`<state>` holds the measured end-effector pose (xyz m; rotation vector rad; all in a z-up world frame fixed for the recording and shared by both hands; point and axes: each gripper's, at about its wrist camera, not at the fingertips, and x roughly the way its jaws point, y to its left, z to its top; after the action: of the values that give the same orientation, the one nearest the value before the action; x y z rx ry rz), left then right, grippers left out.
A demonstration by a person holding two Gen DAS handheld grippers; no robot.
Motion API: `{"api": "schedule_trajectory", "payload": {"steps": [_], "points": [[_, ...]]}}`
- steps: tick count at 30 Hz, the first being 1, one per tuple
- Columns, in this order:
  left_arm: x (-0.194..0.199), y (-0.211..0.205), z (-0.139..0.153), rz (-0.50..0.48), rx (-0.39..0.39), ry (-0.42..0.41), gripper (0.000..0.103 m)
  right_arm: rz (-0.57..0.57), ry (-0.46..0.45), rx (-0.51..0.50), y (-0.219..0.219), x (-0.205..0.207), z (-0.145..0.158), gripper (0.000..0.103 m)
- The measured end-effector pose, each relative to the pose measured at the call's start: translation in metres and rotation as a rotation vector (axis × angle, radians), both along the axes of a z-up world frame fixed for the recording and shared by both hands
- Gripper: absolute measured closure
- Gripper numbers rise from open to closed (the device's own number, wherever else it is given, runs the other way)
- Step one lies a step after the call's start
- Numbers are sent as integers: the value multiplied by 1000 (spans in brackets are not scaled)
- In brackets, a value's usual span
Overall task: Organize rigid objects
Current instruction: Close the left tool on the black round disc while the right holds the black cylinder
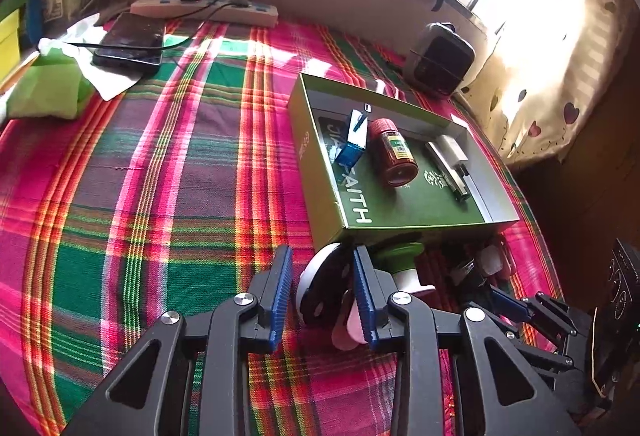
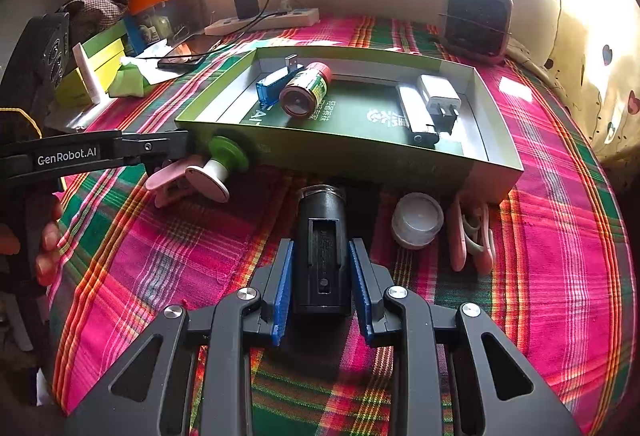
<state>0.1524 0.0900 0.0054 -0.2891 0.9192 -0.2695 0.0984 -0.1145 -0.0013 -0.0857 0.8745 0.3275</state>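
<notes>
My left gripper point(image 1: 321, 254) stands open around a white disc point(image 1: 322, 284) on a white stem with a green base point(image 1: 400, 250), which lies against the green box point(image 1: 316, 176). The disc touches the right pad; a sliver of cloth shows beside the left pad. A pink clip point(image 1: 348, 324) lies under it. My right gripper point(image 2: 321, 245) is shut on a black cylinder point(image 2: 322, 248) resting on the plaid cloth. The box point(image 2: 360, 160) holds a blue USB stick point(image 2: 272, 86), a brown bottle point(image 2: 304, 92), a white plug point(image 2: 438, 94) and a silver lighter point(image 2: 416, 112).
A white cap point(image 2: 418, 220) and another pink clip point(image 2: 472, 236) lie in front of the box. At the back are a phone point(image 1: 130, 40), a power strip point(image 1: 204, 8) and a small heater point(image 2: 476, 20). A person's hand point(image 2: 46, 248) shows at the left.
</notes>
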Motion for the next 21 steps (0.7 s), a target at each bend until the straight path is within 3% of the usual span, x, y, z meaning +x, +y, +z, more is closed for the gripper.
{"api": "schedule_trajectory", "payload": {"steps": [5,21], "points": [[-4,4,-2,13,-10,2,83,0,-1,-3,0,0,0,74],[-25,30,-1,68,-63,-2,84,0,-3,-10,1,0,0,74]]}}
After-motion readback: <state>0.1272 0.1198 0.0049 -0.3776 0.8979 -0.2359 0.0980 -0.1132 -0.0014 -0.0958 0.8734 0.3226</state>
